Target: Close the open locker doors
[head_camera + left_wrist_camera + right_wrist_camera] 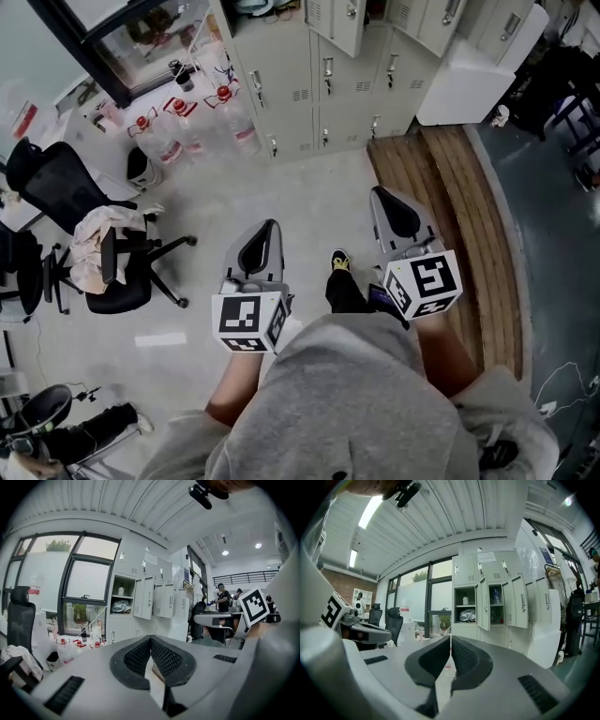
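I hold my left gripper (269,232) and right gripper (384,199) low and almost level in front of me, each pair of jaws pressed together on nothing; I judge that suits pushing a door flat rather than gripping it. The open locker doors (483,603) hang ajar on the lockers (286,75), well ahead across the pale floor (281,187). A wooden platform (450,206) lies on my right, with an office chair (98,248) and water bottles (187,131) on my left below the window (47,573)
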Action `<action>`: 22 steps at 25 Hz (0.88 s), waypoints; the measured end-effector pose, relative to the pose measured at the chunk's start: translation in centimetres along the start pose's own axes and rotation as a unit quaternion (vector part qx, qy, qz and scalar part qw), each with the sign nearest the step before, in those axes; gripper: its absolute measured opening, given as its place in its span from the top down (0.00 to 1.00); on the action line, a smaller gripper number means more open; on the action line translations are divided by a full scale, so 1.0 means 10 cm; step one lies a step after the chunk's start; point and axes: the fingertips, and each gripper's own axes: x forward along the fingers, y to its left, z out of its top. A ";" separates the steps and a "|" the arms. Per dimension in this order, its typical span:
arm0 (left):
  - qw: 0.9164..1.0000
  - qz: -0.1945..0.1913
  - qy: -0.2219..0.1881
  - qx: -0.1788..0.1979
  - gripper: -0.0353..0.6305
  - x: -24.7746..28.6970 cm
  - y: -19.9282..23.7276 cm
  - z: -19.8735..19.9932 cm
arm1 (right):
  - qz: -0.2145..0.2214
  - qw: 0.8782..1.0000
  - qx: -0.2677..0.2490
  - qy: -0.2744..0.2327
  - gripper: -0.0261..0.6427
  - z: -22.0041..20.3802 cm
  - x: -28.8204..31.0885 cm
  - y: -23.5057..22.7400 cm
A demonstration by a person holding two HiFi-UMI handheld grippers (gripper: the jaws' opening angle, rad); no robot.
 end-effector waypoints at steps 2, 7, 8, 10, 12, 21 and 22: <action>1.000 -0.001 0.006 -0.002 0.93 0.19 0.04 0.01 | -0.004 1.000 -0.020 0.010 0.92 0.00 0.14 -0.15; 1.000 -0.002 0.017 -0.006 0.93 0.64 0.15 0.10 | -0.005 0.998 -0.059 0.020 0.92 0.15 0.45 -0.56; 1.000 -0.002 0.019 -0.006 0.93 0.72 0.16 0.12 | -0.005 0.997 -0.070 0.022 0.92 0.19 0.50 -0.66; 1.000 -0.001 0.023 -0.006 0.93 0.88 0.17 0.16 | -0.008 0.995 -0.094 0.027 0.92 0.25 0.60 -0.90; 1.000 -0.001 0.027 -0.007 0.93 1.04 0.17 0.19 | -0.014 0.994 -0.107 0.034 0.92 0.29 0.68 -1.16; 0.999 -0.001 0.039 0.000 0.93 1.70 0.24 0.35 | -0.034 0.985 -0.156 0.067 0.92 0.25 1.02 -1.94; 0.999 -0.002 0.040 0.000 0.93 1.77 0.24 0.36 | -0.034 0.986 -0.151 0.068 0.92 0.24 1.08 -1.99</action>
